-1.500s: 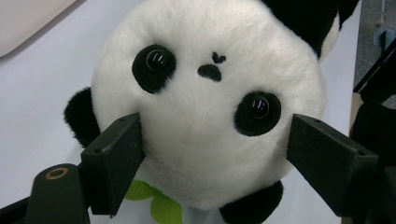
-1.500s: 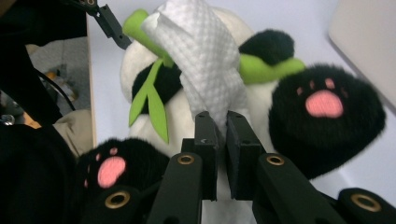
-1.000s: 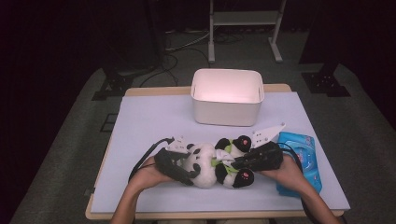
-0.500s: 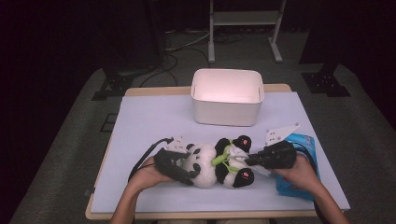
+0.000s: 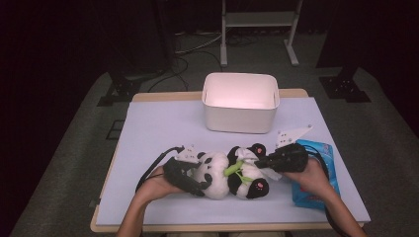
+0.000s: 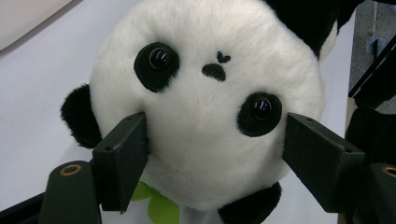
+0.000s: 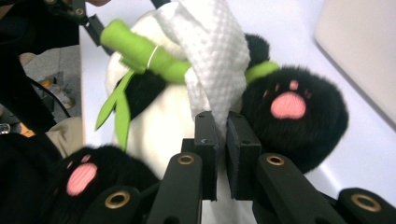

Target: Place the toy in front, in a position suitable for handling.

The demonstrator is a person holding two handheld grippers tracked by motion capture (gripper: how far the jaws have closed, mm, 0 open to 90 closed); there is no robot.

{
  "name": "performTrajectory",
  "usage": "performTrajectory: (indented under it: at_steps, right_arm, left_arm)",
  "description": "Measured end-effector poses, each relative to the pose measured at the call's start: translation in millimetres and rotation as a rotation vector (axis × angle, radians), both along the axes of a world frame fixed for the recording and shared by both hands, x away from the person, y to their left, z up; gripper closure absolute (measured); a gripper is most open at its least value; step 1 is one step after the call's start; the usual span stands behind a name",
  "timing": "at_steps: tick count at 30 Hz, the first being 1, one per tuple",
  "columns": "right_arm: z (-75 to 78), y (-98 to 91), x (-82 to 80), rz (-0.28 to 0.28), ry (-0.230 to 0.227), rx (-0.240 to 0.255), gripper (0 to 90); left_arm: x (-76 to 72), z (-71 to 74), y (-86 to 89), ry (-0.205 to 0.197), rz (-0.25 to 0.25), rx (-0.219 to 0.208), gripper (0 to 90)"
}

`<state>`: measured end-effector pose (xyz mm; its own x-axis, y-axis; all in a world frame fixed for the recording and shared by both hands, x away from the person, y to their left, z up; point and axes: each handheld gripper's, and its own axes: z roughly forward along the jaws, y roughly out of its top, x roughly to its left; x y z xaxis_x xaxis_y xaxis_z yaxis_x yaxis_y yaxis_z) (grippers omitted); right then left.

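Here — white bin (image 5: 240, 116), interior bare, pink-lit

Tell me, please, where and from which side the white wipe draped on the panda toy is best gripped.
Grip the white wipe at its gathered loose end, where it narrows into a thin fold over the panda toy's belly. Come from the feet side, between the two black paws, as the right gripper does: its jaws are shut on that fold, probably clear of the plush and green bamboo.

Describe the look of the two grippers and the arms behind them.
Both are black. The left gripper has two broad, blocky matte jaws with brass-coloured eyelets at their bases. The right gripper has narrower flat jaws with small screw holes and similar brass eyelets. In the high view each carries a pale grey three-cornered plate and trails a black cable. The forearms are bare, without sleeves.
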<state>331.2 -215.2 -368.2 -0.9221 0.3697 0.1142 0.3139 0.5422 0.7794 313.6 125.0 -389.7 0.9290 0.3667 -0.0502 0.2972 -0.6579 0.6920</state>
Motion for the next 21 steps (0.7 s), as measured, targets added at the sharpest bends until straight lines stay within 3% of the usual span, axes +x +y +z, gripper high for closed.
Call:
performTrajectory:
  at_steps: [7,16,21]
  right_arm:
    - [0.2,-1.9,-4.0,0.016,0.014,0.016,83.2]
    - [13.4,-17.0,-37.5,0.072,0.023,0.053,83.2]
    - [14.9,-14.7,-49.5,0.101,0.03,0.054,83.2]
  left_arm:
    - [1.2,-0.6,0.9,0.004,0.004,-0.008,23.3]
    - [1.6,-1.0,-0.4,0.01,0.022,-0.016,23.1]
    - [2.2,-0.4,-0.9,0.01,0.021,-0.008,23.1]
